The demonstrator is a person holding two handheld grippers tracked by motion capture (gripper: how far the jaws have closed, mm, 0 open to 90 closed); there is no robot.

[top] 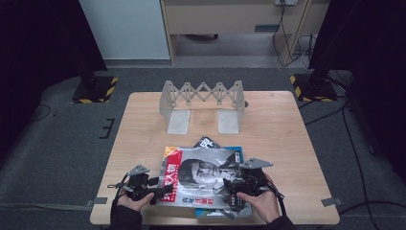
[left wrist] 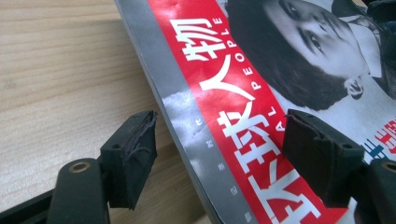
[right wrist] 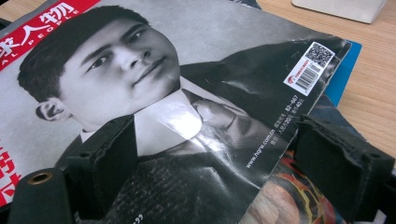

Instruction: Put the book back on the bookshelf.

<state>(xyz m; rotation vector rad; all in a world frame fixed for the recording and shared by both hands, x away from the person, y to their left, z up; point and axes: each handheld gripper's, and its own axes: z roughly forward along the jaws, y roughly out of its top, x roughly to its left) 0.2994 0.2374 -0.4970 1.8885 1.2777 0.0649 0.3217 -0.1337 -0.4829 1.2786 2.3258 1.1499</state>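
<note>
Left hand-held gripper [left wrist: 217, 156] sat open astride the spine of the glossy red-banded portrait magazine [top: 203, 175] on the wooden counter [top: 143, 129]; right hand-held gripper [right wrist: 217, 168] gaped over its torn edge. Closing there could've ripped the cover further.

magazine [top: 203, 175]: we see a glossy cover with a red title band down its left edge and a black-and-white portrait
pose: lying flat, cover up, top of a small stack
place: near edge of table, centre
</note>
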